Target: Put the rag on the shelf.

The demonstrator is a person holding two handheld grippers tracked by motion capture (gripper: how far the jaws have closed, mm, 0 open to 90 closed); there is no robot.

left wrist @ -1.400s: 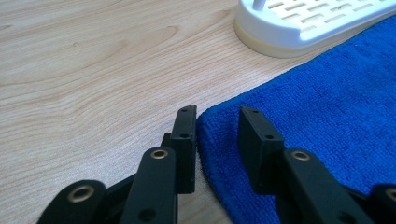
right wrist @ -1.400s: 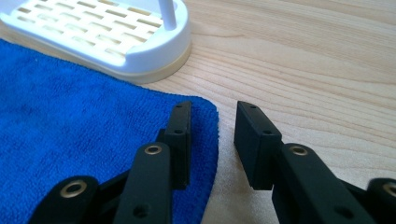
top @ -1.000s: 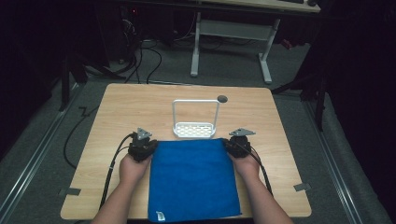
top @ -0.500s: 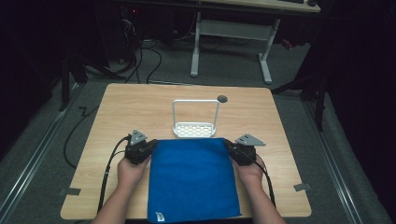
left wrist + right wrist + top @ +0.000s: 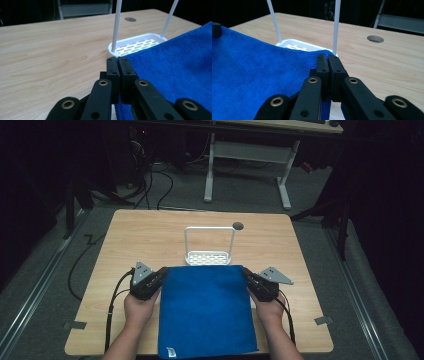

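Two grippers are in your hands over the wooden table (image 5: 150,235), each clamped on a far corner of the blue towel (image 5: 205,310); the towel is the largest thing on the table, spread flat from the near edge up toward the middle, with a small white tag at its near left corner; its far edge lies just beside the white rack (image 5: 209,250), a slotted tray with a tall hoop handle that stands upright near the centre of the table; a round hole (image 5: 238,226) sits in the tabletop beyond the rack, toward the far edge. Your left gripper (image 5: 159,278) sits at the towel's far left corner; in the left gripper view its jaws are pressed together on the blue edge, with the rack's tray (image 5: 137,46) just past them. Your right gripper (image 5: 248,276) sits at the far right corner; in the right gripper view its jaws are likewise closed on the cloth (image 5: 262,75), next to one white upright of the rack (image 5: 335,27).
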